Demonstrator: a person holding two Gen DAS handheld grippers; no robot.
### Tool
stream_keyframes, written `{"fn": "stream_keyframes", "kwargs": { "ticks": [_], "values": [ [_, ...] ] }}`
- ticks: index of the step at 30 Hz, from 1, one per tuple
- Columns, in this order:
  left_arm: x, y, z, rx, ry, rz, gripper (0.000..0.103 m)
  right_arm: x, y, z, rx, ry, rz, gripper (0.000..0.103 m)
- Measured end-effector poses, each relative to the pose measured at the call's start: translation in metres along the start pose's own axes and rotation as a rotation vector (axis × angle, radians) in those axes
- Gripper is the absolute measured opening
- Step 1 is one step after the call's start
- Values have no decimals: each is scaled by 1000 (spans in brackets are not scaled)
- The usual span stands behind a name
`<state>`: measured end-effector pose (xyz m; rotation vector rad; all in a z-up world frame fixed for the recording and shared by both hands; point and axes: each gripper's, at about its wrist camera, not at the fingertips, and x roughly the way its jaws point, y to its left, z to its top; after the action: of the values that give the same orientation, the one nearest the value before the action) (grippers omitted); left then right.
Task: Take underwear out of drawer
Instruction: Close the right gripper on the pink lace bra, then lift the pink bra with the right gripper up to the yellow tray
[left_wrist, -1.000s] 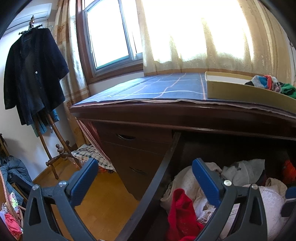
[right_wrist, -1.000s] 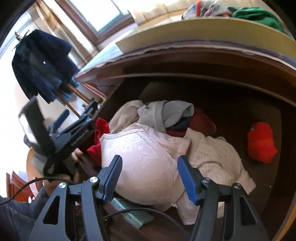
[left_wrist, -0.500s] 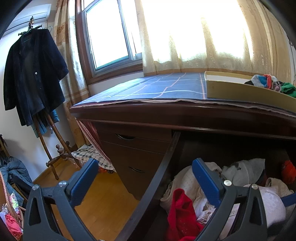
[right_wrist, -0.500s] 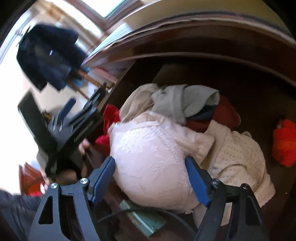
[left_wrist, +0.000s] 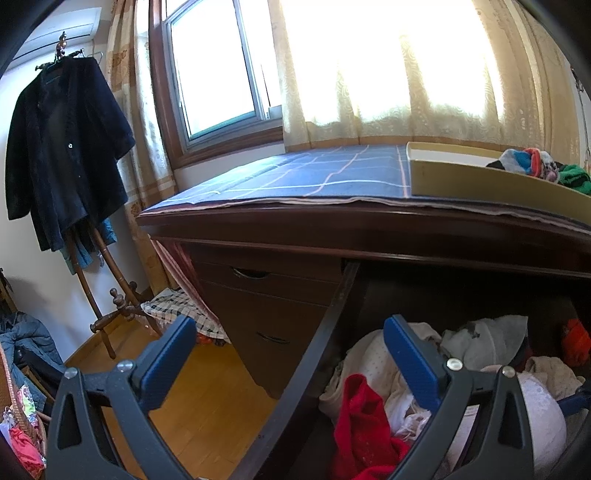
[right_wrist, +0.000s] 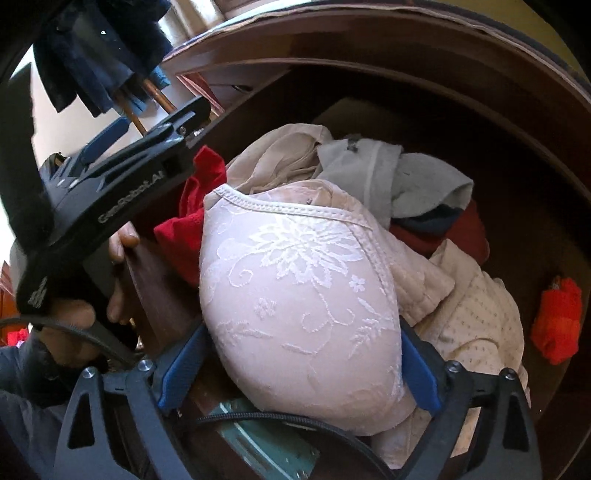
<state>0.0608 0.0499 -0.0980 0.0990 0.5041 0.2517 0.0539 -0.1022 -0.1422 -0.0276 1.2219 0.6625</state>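
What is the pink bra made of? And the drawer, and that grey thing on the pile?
The bra looks like soft padded fabric under pale lace: raised white flowers and a stitched edge show. The drawer looks like dark wood with a smooth, slightly shiny finish, perhaps veneer. The grey garment seems a matte knit, maybe cotton: it folds limply with no shine.
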Motion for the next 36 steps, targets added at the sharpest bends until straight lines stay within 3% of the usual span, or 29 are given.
{"fn": "stream_keyframes", "kwargs": {
  "ticks": [4, 10, 18, 23, 26, 36],
  "values": [
    [0, -1, 0, 1, -3, 1, 103, -16, -4, -13, 33, -36, 26, 72],
    [0, -2, 1, 6, -2, 1, 103, -45, -14, -25, 113, -144, 77, 61],
    [-1, -2, 2, 7, -2, 4, 103, -108, -52, -45, 288, -348, 195, 59],
    [-2, -2, 3, 7, -1, 6, 103, -146, -69, -59, 370, -465, 126, 59],
    [-2, -2, 3, 7, 0, 6, 103, -167, -79, -61, 406, -522, 127, 59],
    [-2, -2, 3, 7, -2, 5, 103, -193, -86, -65, 427, -574, 101, 59]
  ]
}}
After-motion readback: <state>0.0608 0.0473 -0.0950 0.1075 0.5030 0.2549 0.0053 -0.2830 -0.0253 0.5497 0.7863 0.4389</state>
